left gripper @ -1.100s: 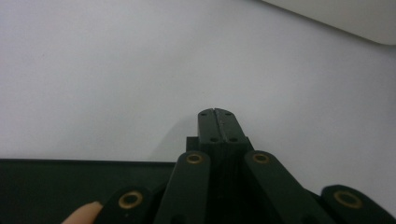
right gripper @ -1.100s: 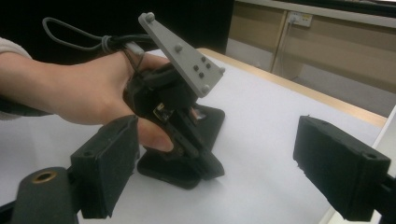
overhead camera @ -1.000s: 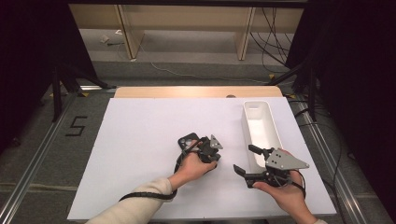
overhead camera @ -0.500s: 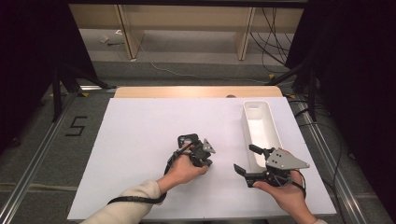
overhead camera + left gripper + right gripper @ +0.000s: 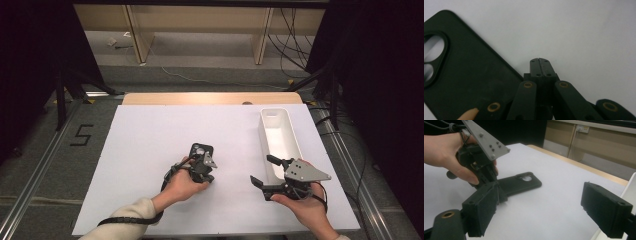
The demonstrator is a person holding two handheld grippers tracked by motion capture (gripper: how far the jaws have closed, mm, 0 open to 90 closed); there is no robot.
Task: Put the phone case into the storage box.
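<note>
A black phone case [image 5: 201, 149] with round camera holes lies flat, back up, mid-table. My left gripper [image 5: 204, 170] is at its near end, held in a hand, jaws pressed together with nothing between them. In the left gripper view the shut tips [image 5: 539, 60] point at bare white table just beside the case's [image 5: 466, 75] long edge. My right gripper [image 5: 262, 170] hovers at the front right, jaws wide apart and empty. The right gripper view looks between its pads [image 5: 482, 212] at the case [image 5: 521, 183] and the left gripper [image 5: 482, 165] beyond.
A long, empty white bin [image 5: 280, 135] stands at the right, close behind the right gripper; its rim [image 5: 630, 186] shows beside the right jaw. A white sheet [image 5: 150, 140] covers the table, with a wooden strip [image 5: 210, 98] along the far edge.
The left hand has slid its shut gripper leftward, toward the near end of the phone case. The case and the right gripper have stayed in place.
</note>
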